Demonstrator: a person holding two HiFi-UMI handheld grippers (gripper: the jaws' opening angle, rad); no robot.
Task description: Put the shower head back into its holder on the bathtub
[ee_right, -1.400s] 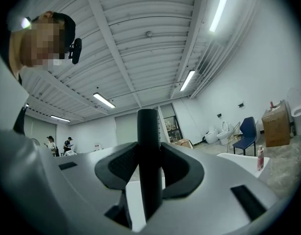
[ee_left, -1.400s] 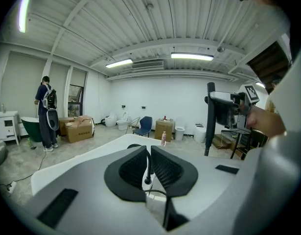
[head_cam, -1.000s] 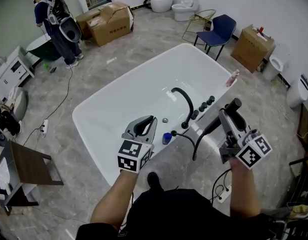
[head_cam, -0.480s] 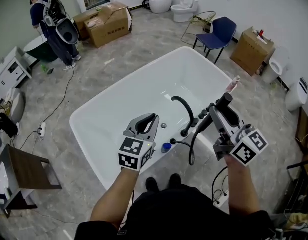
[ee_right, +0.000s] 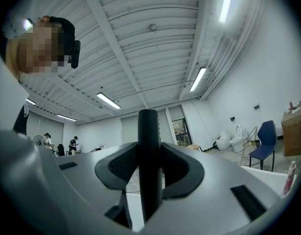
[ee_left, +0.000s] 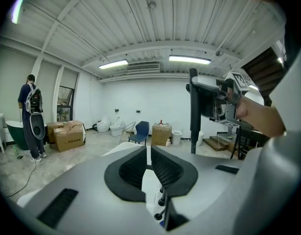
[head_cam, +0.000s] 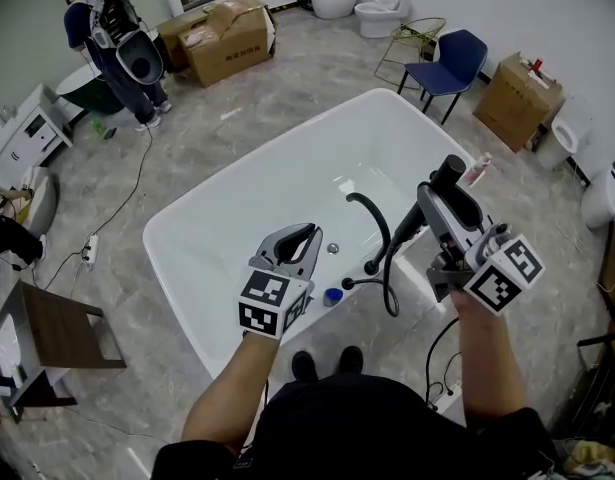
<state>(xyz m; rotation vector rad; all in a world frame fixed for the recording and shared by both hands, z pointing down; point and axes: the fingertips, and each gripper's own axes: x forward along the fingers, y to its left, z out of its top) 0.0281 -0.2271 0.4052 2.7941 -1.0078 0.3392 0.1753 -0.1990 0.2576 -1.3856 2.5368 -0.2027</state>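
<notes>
The black shower head (head_cam: 425,216) is a slim wand with its hose (head_cam: 389,290) looping down toward the tub rim. My right gripper (head_cam: 442,203) is shut on its handle and holds it tilted over the rim of the white bathtub (head_cam: 237,203), just right of the curved black faucet (head_cam: 371,216). The wand hides the holder and the knobs. In the right gripper view the handle (ee_right: 149,155) stands upright, clamped between the pads (ee_right: 123,163). My left gripper (head_cam: 297,243) hovers over the tub's near end, shut and empty. In the left gripper view its jaws (ee_left: 149,165) meet, and the wand (ee_left: 193,111) shows at the right.
A pink bottle (head_cam: 477,171) stands on the tub's far right rim, and a small blue object (head_cam: 333,296) sits by the near rim. Around the tub are a blue chair (head_cam: 452,58), cardboard boxes (head_cam: 227,33), toilets (head_cam: 382,8), a person (head_cam: 117,53) and a wooden chair (head_cam: 47,333).
My right gripper has carried the shower head up and left, closer to the faucet, and it now covers the knobs on the rim. My left gripper has shifted only slightly.
</notes>
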